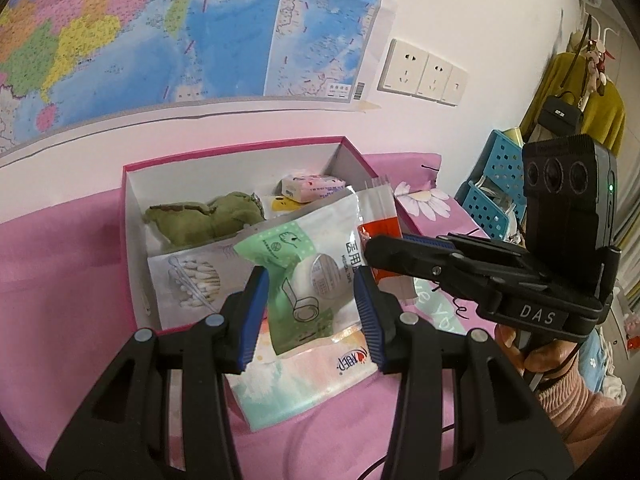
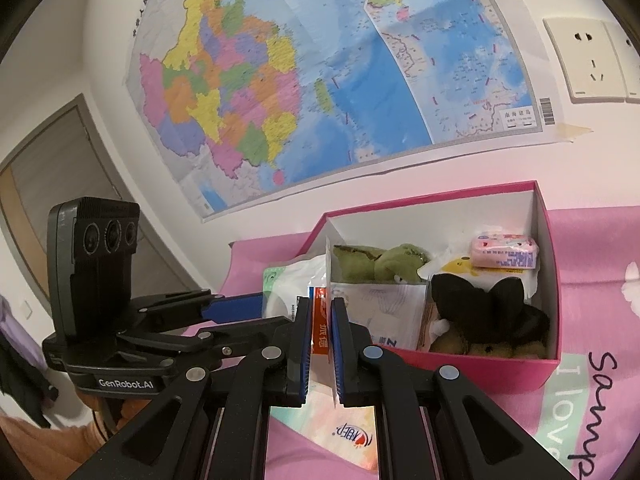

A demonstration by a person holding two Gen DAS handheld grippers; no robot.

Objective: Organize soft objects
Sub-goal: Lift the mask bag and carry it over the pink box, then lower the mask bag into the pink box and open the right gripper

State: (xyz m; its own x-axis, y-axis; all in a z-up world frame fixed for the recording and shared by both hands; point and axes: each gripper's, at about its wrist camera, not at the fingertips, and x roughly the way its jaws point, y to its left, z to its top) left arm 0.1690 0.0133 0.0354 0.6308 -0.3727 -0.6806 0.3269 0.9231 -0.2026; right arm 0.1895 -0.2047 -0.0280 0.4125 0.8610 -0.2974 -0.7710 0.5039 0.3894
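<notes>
A pink bedsheet (image 1: 60, 264) covers the surface, with a pink box (image 2: 472, 364) against the white wall under a large map (image 2: 320, 80); sockets (image 1: 424, 72) sit at 2 o'clock of it. The left gripper (image 1: 312, 312) clamps a green-and-white packet (image 1: 304, 280) at the box's near edge. The right gripper (image 2: 321, 344), nearly closed, pinches a thin orange sachet (image 2: 320, 320) at 3 o'clock of that packet
</notes>
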